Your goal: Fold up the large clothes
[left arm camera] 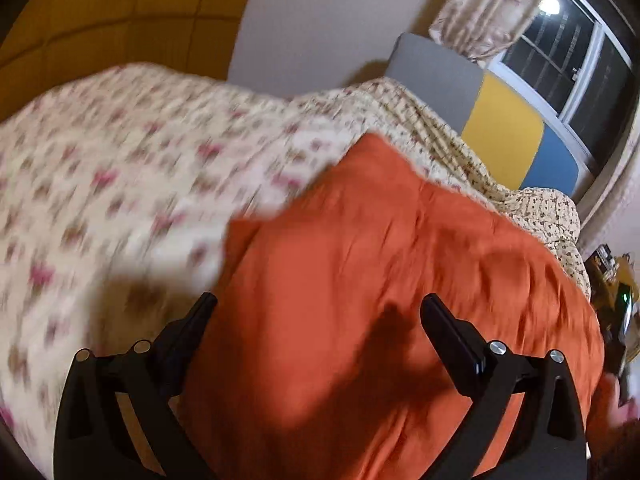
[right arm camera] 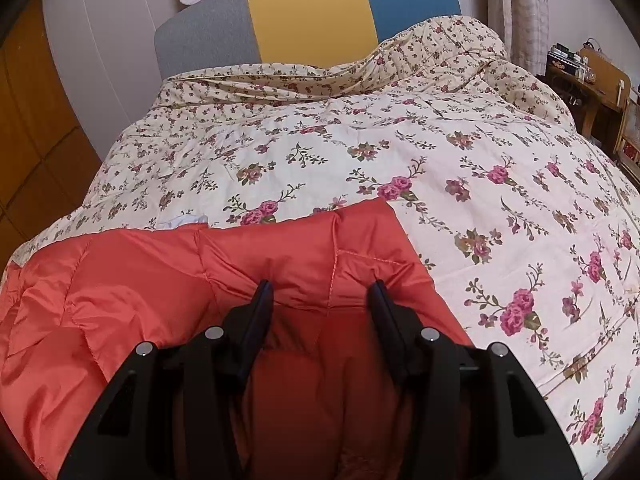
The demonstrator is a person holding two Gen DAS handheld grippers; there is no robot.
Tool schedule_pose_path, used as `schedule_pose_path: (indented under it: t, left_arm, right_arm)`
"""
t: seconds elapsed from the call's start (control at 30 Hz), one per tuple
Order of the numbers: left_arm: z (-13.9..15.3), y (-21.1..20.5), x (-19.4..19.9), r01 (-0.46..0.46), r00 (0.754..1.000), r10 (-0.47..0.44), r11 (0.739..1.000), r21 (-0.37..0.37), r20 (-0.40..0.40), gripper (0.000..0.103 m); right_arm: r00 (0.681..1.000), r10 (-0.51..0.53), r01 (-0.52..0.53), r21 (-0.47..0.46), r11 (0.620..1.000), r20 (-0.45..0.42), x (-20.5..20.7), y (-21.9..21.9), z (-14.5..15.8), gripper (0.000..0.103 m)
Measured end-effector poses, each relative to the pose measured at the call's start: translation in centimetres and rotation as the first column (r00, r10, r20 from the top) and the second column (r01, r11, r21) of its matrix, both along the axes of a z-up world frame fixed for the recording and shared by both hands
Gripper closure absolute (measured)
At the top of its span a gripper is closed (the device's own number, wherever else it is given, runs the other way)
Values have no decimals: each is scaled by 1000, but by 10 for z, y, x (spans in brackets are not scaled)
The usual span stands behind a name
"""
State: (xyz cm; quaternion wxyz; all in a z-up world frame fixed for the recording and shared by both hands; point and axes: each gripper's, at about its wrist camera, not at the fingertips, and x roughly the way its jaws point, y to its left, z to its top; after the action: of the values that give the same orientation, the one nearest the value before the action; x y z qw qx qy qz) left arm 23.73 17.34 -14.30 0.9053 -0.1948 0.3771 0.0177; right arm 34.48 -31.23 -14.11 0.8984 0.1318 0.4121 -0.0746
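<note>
The orange jacket (right arm camera: 208,280) lay on the near part of the floral quilt (right arm camera: 440,152). The right gripper (right arm camera: 322,292) stood half open astride its far-right corner, gripping nothing. The left gripper (left arm camera: 318,308) hovered wide open, empty, above the jacket.

Warm indoor light. The left wrist view is smeared by motion blur; the right is sharp. A lamp glares in the window (left arm camera: 549,3). Fisheye bends and darkens the edges.

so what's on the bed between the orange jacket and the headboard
Only the flowered quilt, bunched into a ridge just below the headboard; nothing else lies on that stretch beyond the orange jacket. The right wrist view shows it sharply.
</note>
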Motion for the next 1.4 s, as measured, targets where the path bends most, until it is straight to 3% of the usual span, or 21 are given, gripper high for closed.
schedule_pose_path:
  t: [0.07, 0.13, 0.3, 0.63, 0.8, 0.87, 1.0, 1.07, 1.1, 1.27, 1.4]
  left_arm:
    - [-11, 3, -22, -20, 999, 19, 999, -36, -29, 3]
    - [-8, 0, -37, -15, 1000, 15, 1000, -20, 10, 3]
    - [-3, -7, -48, 13, 1000, -13, 1000, -5, -25, 3]
    - [-2, -6, -73, -15, 999, 10, 994, -112, -45, 3]
    - [-1, -5, -95, 3, 1000, -6, 976, -216, -16, 3]
    - [-1, -6, -103, 13, 1000, -14, 971, -241, -4, 3]
    - [-3, -7, -109, 23, 1000, -24, 963, -267, 0, 7]
    - [-3, -8, -107, 28, 1000, -30, 957, -287, -1, 22]
    - [-2, -8, -105, 32, 999, -33, 954, -297, -1, 24]
    - [-3, -6, -91, 16, 1000, -18, 931, -364, -3, 26]
    - [-9, -2, -82, -14, 1000, 5, 911, -413, -22, 26]
  right_arm:
    - [1000, 1, -1, -9, 1000, -7, 0, 1, 1, 51]
    - [1000, 2, -3, -20, 1000, -21, 0, 1, 2, 50]
    - [997, 20, -26, -82, 996, -79, -5, 6, 18, 45]
    - [995, 68, -63, -77, 995, 68, -80, 32, 66, 38]
    - [987, 96, -94, -16, 995, 126, -138, 49, 74, 38]
    - [986, 107, -112, 33, 993, 131, -157, 54, 72, 42]
    - [978, 153, -171, 130, 977, 142, -184, 69, 69, 70]
    - [966, 200, -224, 142, 964, 165, -195, 83, 72, 80]
    - [957, 227, -252, 129, 959, 181, -199, 91, 75, 83]
    - [931, 315, -335, 88, 938, 184, -201, 131, 73, 85]
    - [943, 317, -320, 16, 947, 99, -188, 150, 48, 88]
